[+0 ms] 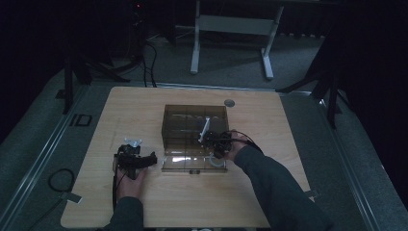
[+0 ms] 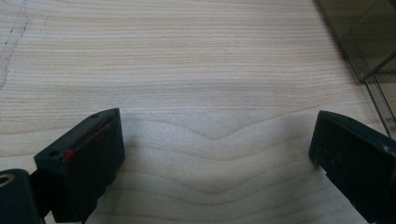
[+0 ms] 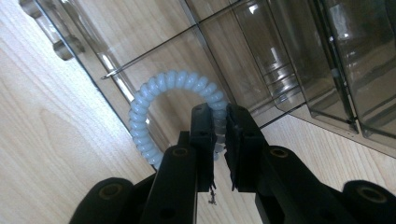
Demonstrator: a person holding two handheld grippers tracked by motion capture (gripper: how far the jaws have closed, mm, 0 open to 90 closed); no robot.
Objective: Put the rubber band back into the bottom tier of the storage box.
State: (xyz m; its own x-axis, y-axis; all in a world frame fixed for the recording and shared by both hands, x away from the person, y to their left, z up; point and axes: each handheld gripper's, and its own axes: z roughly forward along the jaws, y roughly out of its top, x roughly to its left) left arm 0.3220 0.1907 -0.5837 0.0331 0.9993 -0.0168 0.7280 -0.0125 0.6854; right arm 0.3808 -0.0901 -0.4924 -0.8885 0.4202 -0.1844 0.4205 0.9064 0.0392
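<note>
Smoky clear plastic marks our landmark: the compartment box (image 1: pixel 195 126) stands near the middle of the wooden table (image 1: pixel 144 103), with its lid (image 1: pixel 185 163) folded flat toward us on the near side. We place everything else against that box.

Our right gripper (image 3: pixel 218 122) hangs over the near right corner of the box, above the open lid. Its jaws are pinched almost together on a pale spiral hair tie (image 3: pixel 149 100), gripping the ring at one point of its coil. The rest of the loop fans out from the jaws over the lid, toward its outer edge and away from the box; from above we see it as a pale ring (image 1: pixel 216 161) just below the right hand (image 1: pixel 231 144). The ring has no long axis; what matters is that it hangs on the lid side of the fingers, while the divided compartments (image 3: pixel 299 56) lie on the opposite side, just beyond the jaw tips. We judge that any drop into a compartment means carrying the loop across that front wall.

Our left gripper (image 2: pixel 215 140) rests well to the left of the box, jaws wide apart over bare wood, holding nothing; a corner of the box (image 2: pixel 369 42) sits off to its far right. The right hand is plainly the nearer one.
</note>
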